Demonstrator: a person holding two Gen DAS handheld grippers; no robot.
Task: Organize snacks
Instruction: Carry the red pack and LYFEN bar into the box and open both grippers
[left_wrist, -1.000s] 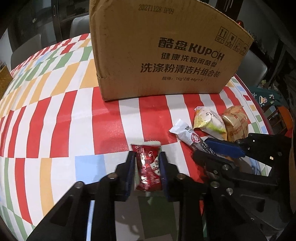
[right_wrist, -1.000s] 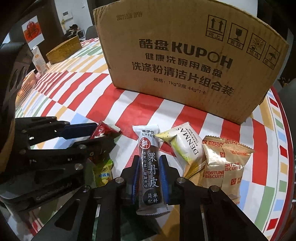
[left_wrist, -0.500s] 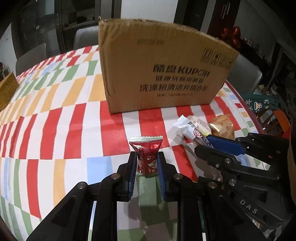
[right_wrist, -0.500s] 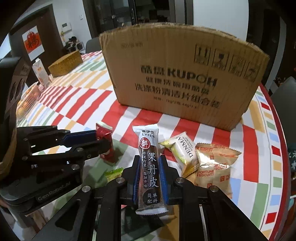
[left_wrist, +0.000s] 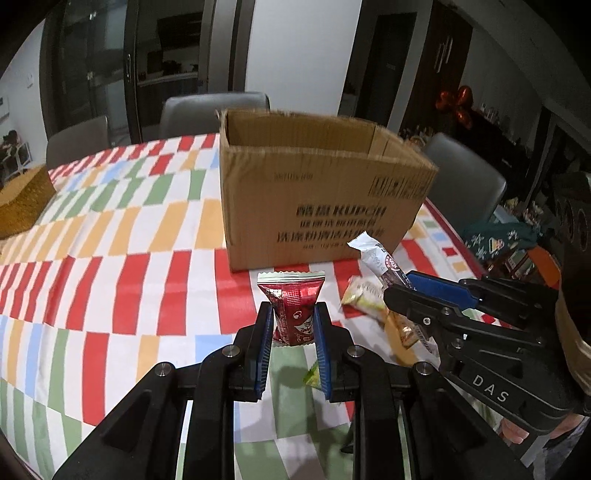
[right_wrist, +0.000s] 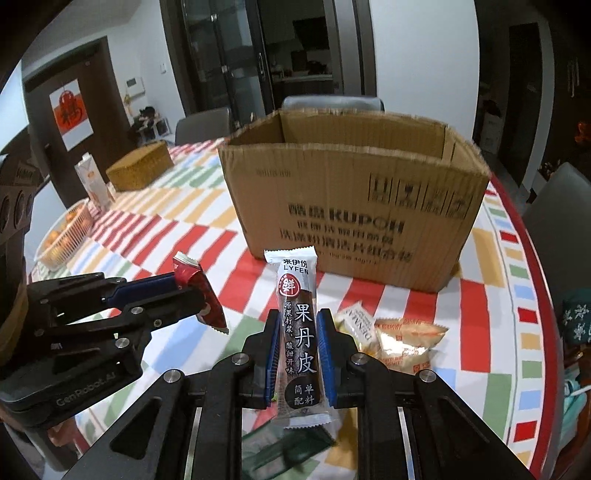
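Observation:
My left gripper (left_wrist: 292, 317) is shut on a small red snack packet (left_wrist: 293, 308) and holds it above the table; it also shows in the right wrist view (right_wrist: 199, 295). My right gripper (right_wrist: 298, 325) is shut on a long dark fruit-leather bar (right_wrist: 300, 332), also held in the air; the bar shows in the left wrist view (left_wrist: 380, 260). The open cardboard box (right_wrist: 351, 206) stands ahead of both grippers, its top open (left_wrist: 317, 192). A pale green packet (right_wrist: 356, 325) and gold biscuit packets (right_wrist: 406, 343) lie on the table in front of the box.
The striped tablecloth (left_wrist: 110, 258) covers a round table with a red rim (right_wrist: 532, 280). A woven box (right_wrist: 140, 170), a carton (right_wrist: 92, 181) and a fruit basket (right_wrist: 66, 240) stand at the left. Grey chairs (left_wrist: 465, 184) ring the table. A small green packet (left_wrist: 313, 376) lies under my left gripper.
Both grippers have risen from the table with their snacks held, so the box's open top now shows. The packets left on the table look lower and farther.

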